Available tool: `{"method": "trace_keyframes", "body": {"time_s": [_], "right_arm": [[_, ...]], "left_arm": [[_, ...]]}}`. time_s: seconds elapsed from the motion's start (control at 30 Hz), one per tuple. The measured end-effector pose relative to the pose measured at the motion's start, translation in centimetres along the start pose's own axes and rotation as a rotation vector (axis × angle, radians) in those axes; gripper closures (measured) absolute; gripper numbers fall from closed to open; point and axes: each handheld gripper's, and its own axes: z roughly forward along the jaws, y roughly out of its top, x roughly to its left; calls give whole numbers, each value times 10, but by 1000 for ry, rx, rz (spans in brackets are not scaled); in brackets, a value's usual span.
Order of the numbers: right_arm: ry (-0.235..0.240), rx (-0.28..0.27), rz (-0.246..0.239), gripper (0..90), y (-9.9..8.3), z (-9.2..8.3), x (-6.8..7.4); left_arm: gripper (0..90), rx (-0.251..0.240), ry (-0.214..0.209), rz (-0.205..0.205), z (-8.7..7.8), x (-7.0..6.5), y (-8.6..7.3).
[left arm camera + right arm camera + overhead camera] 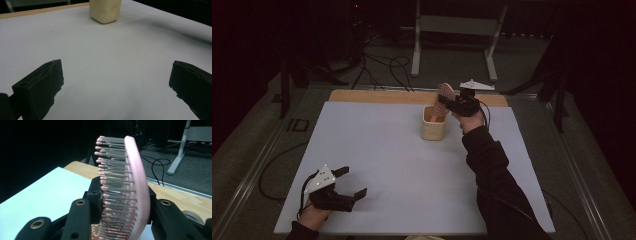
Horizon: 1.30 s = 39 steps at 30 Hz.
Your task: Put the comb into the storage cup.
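Right tool (451,106): jaws closed on the pink oval plastic hairbrush with grey, pink-tipped bristles (443,100). In the right gripper view one jaw presses into the bristle side and the other bears on the smooth back of the hairbrush (130,192), around the middle of the head. The brush stands near upright, tilted slightly, its top well above the jaws.

In the high view the brush's lower end sits inside the mouth of the cream square plastic cup (433,125), which stands on the far-centre part of the desk (402,165), just left of the right hand. How deep the lower end goes, and whether it touches the cup's floor, cannot be told.

Left tool (346,184): jaws wide apart, nothing between them, low over the near-left corner of the desk's pale sheet. Its own view looks across the bare sheet to the cup (105,11), well apart from it.

Judgement on progress: the work looks like placing the brush into the cup. Pick-up and carry are done; the brush is at the cup and partly in. Left to do: lower fully if not seated, release, withdraw the right tool clear of the cup rim. The left tool appears idle.

Beyond the desk's far wooden edge (382,96): dark floor, black cables (382,65), a pale metal stand (452,30).
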Motion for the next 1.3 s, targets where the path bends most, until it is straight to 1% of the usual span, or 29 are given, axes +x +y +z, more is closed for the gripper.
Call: {"method": "trace_keyframes", "body": {"time_s": [0.4,0.53,0.67,0.7,0.77,0.83,0.87,0.9,1.0,1.07,1.17,1.3], "right_arm": [[-12,16,10,614,-3,-6,-11],[-24,15,10,604,-4,-8,-14],[-25,9,24,542,-5,-10,-18],[-18,8,31,524,-5,-11,-19],[-12,15,35,465,-5,-12,-20],[-3,18,39,351,-4,-13,-21],[-10,22,38,280,-4,-13,-21],[-16,24,37,244,-4,-13,-22],[5,36,36,124,-5,-15,-24],[16,37,35,94,-6,-17,-25],[7,40,27,93,-7,-20,-26],[9,42,16,93,-7,-22,-25]], "left_arm": [[1,0,-2,0,0,0,0],[1,-1,-4,0,0,0,0],[2,-1,-4,-1,1,0,0],[2,-1,-4,-1,1,0,0],[1,-1,-4,-1,1,0,0],[1,-1,-3,0,1,0,0],[1,-1,-4,1,1,0,0],[1,-1,-3,1,1,0,0],[2,0,-4,2,1,0,0],[1,0,-4,1,1,0,0],[1,-1,-4,0,1,0,0],[1,0,-3,2,1,-1,0]]}}
